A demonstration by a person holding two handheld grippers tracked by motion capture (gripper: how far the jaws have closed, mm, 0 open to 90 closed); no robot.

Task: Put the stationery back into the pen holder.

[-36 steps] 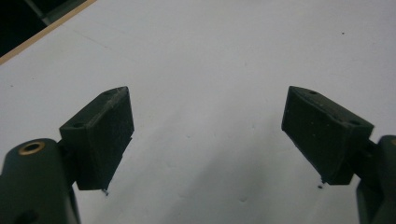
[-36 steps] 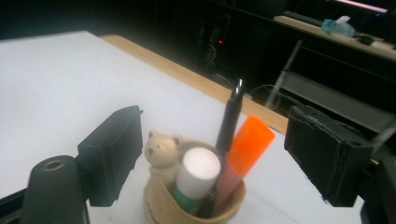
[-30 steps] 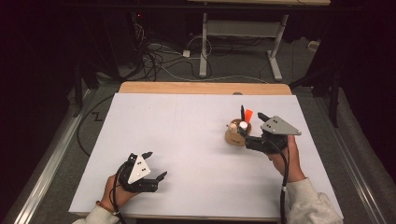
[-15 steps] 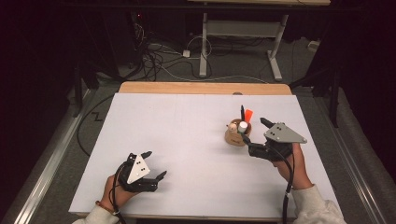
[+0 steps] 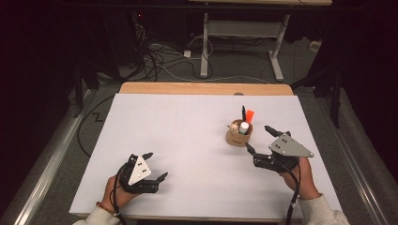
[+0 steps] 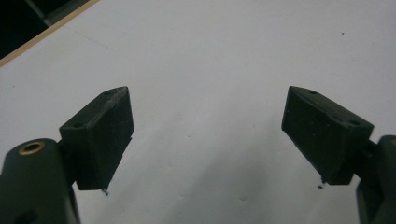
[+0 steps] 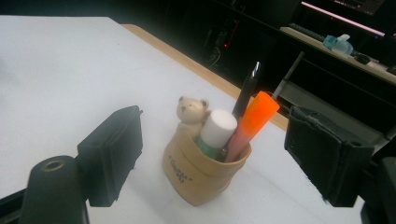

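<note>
A small tan pen holder [image 5: 239,136] [image 7: 201,173] stands on the white table [image 5: 187,126], right of centre. It holds an orange highlighter [image 7: 250,123], a black pen [image 7: 245,93], a white-capped stick [image 7: 215,130] and a little bear figure [image 7: 190,111]. My right gripper [image 5: 260,140] [image 7: 212,154] is open just in front and to the right of the holder, jaws facing it, nothing between them. My left gripper [image 5: 155,166] [image 6: 208,135] is open low over bare table near the front left edge.
A wooden strip [image 5: 206,88] runs along the table's far edge. Beyond it the floor carries cables [image 5: 164,61] and a white desk frame [image 5: 239,33]. In the right gripper view a dark bench [image 7: 345,46] with small items stands behind.
My right gripper has drawn back from the holder toward the front right and its jaws now stand apart from it. The left gripper has stayed put.
</note>
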